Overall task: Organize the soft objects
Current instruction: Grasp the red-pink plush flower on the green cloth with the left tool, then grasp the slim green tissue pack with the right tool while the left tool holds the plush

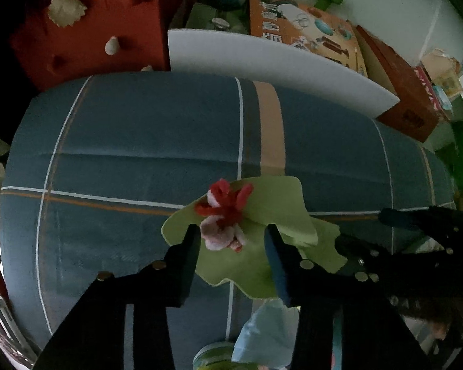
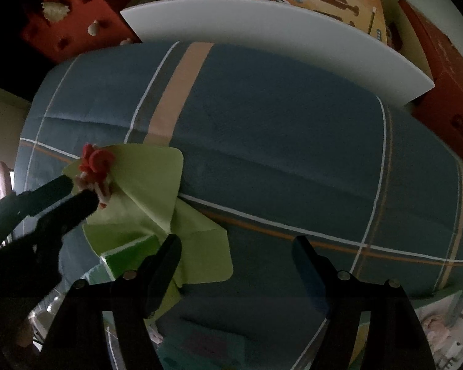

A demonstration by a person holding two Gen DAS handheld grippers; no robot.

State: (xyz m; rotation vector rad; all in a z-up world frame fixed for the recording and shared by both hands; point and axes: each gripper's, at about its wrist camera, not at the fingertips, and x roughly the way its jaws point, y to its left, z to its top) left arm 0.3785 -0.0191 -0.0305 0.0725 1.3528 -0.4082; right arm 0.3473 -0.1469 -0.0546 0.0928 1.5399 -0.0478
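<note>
Left tongs [image 1: 231, 243] stand apart around a red-and-pink pipe-cleaner flower [image 1: 223, 215] on a crumpled green cloth [image 1: 271, 215] near the blue cushion's [image 1: 139, 141] front edge. Right tongs [image 2: 237, 265], apart and empty; only their view shows a green box [image 2: 129, 256] under the cloth.

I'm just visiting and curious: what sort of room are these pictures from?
Probably a lived-in room at home, perhaps a bedroom or storeroom. A blue striped cushion fills the view, with a printed orange carton and a red cardboard box stacked behind it against a white wall.
</note>
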